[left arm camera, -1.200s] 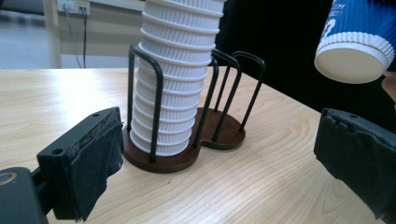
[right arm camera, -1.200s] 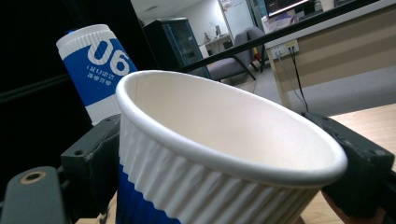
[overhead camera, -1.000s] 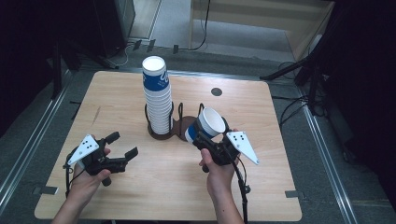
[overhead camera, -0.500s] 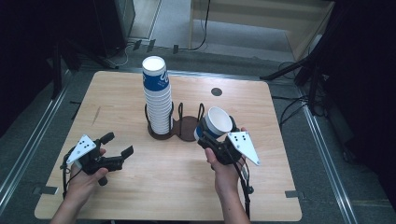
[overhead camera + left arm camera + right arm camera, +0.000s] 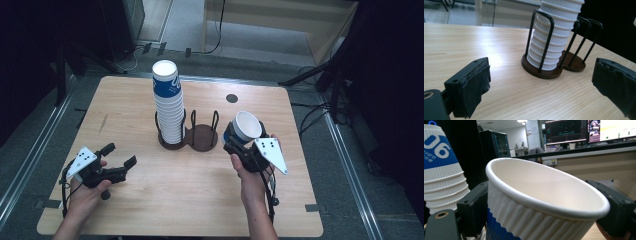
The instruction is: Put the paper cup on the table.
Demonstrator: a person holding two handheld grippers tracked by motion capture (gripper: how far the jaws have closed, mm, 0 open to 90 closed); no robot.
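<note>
High view: right tool (image 5: 237,142) clenched on a single cup (image 5: 245,128), just right of the holder's (image 5: 190,137) empty slot; stack (image 5: 168,107) fills the other.
Left tool view: jaws released, nothing between.
Right tool view: cup tilted; prob. next seat it upright in that slot.

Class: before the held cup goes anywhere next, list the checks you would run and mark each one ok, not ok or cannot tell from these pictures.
1. Right gripper has the paper cup between its jaws: ok.
2. Cup held level: not ok, it is tilted.
3. Empty ring of the cup holder free to take a cup: ok.
4. Cup stack seated in the other ring: ok, though it leans a little.
5. Left gripper open, holding nothing, apart from the holder: ok.
6. Grip firm enough not to slip: cannot tell.
</note>
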